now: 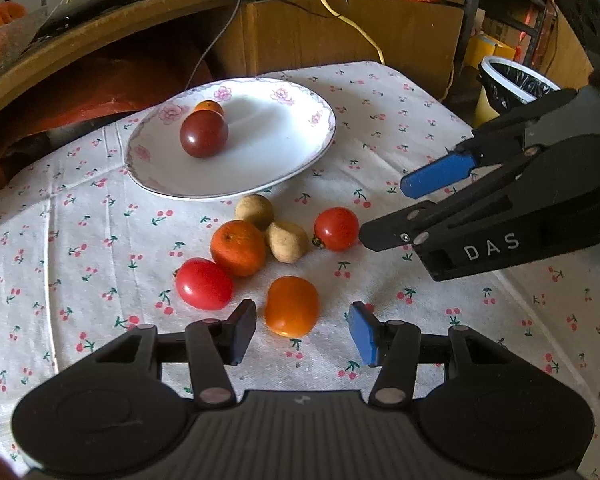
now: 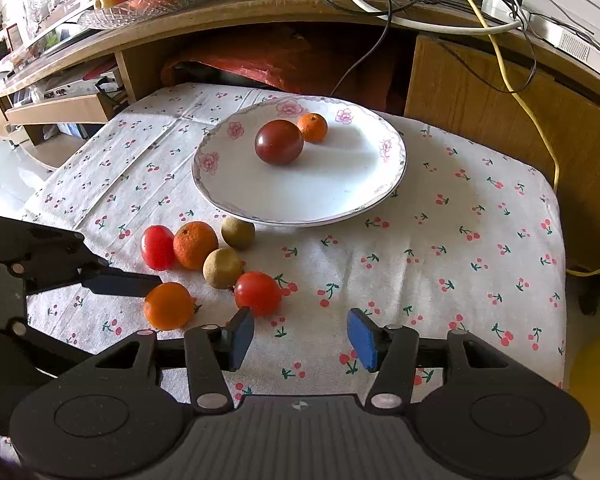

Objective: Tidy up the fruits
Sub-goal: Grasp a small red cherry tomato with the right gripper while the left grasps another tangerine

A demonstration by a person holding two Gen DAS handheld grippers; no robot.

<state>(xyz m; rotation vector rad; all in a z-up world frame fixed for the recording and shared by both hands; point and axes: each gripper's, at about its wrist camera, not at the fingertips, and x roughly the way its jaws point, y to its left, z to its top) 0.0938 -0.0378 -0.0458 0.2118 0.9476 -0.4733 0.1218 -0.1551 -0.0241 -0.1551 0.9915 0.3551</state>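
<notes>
Left wrist view: your left hand-held gripper (image 1: 302,330) is spread, its pads flanking the near orange fruit (image 1: 292,306) without touching. Ease forward until the fruit sits centred, then close gently; it likely bruises. The plate (image 1: 300,152) lies far, already holding two fruits.

Right wrist view: your right hand-held gripper (image 2: 300,336) is spread and empty, a red tomato (image 2: 257,293) just beyond its left pad. Shift left before closing.
</notes>
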